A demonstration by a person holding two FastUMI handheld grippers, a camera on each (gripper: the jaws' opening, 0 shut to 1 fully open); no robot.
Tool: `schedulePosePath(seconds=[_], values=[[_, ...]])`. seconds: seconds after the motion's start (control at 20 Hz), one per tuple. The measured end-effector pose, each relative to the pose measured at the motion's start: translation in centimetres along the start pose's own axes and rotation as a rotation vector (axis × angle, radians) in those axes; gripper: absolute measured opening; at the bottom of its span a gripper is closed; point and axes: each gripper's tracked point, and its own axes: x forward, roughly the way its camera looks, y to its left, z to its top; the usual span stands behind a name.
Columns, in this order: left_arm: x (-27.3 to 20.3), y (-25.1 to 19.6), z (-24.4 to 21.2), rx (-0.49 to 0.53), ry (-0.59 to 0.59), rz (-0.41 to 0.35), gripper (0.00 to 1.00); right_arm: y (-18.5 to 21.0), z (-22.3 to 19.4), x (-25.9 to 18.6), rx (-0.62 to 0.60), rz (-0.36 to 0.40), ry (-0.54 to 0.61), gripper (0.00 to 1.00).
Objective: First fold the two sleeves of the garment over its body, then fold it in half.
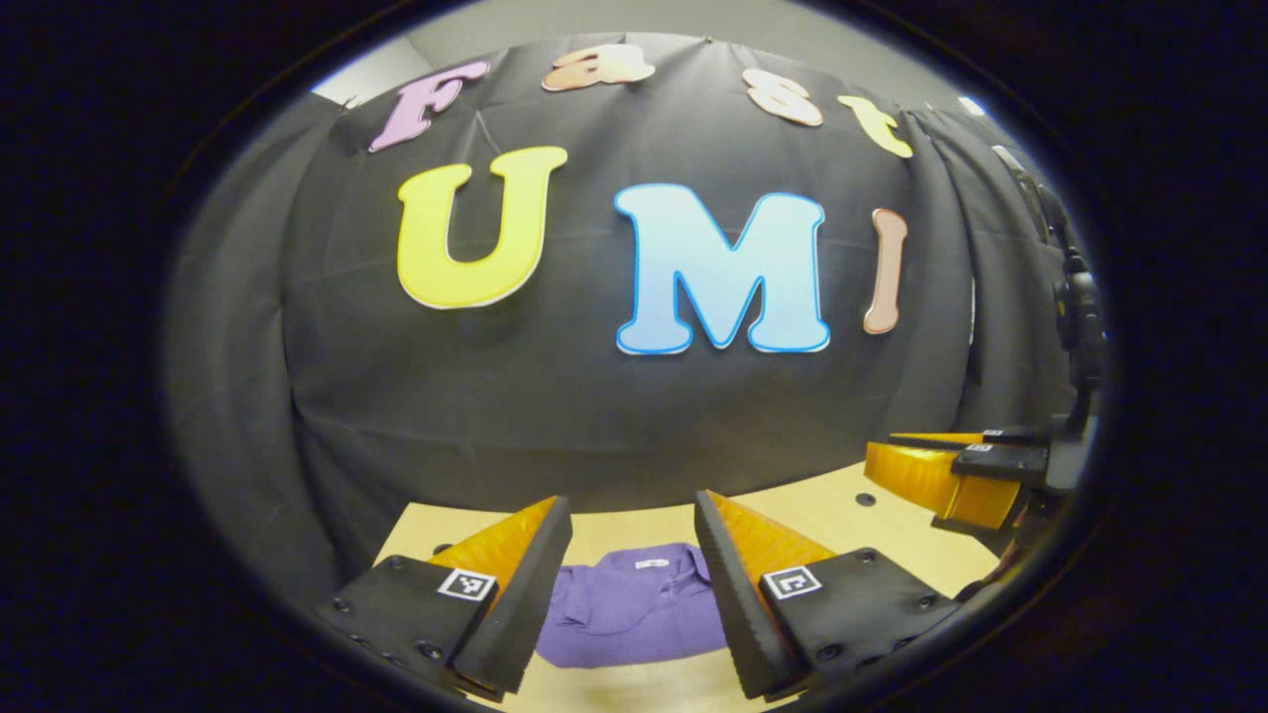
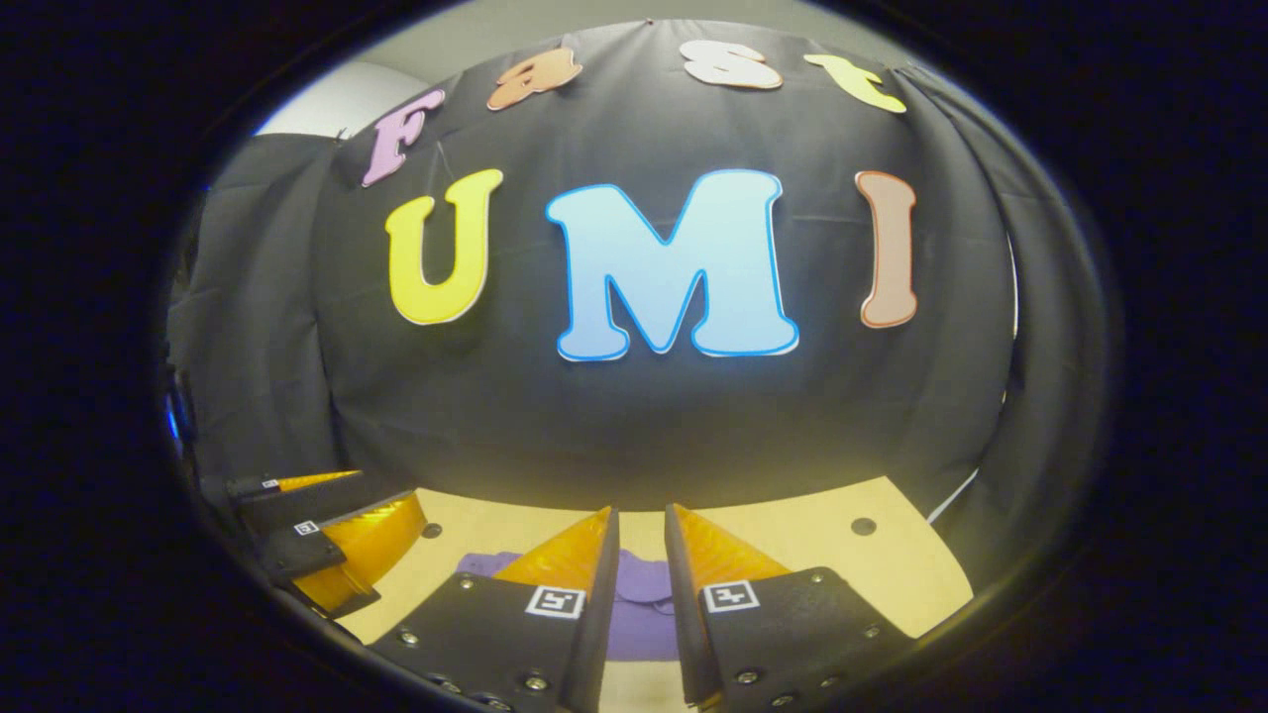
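Looking at the biggest thing first, the wooden worktop (image 1: 842,510) runs up to the black booth wall, and the purple garment (image 1: 634,619) lies on it near the front middle, collar toward the wall, looking already bunched into a compact shape rather than spread flat, though I can't make out where the sleeves sit. Both grippers hang above it, tilted so the cameras mostly face the wall, touching nothing. The left gripper (image 1: 631,584) has its fingers spread wide with the shirt visible in the gap between them, so it's released and empty. The right gripper (image 2: 642,584) has its fingers much closer together with just a narrow slot left, nothing pinched in there, so I'd call it nearly closed but still empty. From the right gripper view you can also spot the other gripper off to the lower left, beside the garment. My worry from here: with so little of the cloth in sight, going down blind could mean grabbing the body layer along with a sleeve, or pinching two layers and dragging the whole shirt across the worktop instead of folding it. The right one would also need to open up first, or it'll just poke the fabric and rumple it. The little dark holes (image 2: 863,526) in the worktop look harmless.
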Motion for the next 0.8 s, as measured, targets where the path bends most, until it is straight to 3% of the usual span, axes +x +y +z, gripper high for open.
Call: schedulePosePath(seconds=[0.4,0.75,0.8], values=[[-7.0,-0.3,4.0,-0.027,-0.152,0.015,0.79,2.1,2.5,-5.2,-0.029,0.035,-0.099,0.29],[-11.0,1.6,4.0,-0.025,-0.178,0.072,0.79,2.6,3.0,-8.1,-0.012,0.058,-0.150,0.29],[-11.6,1.9,3.8,-0.026,-0.179,0.086,0.85,2.5,3.0,-8.3,-0.015,0.053,-0.157,0.23]])
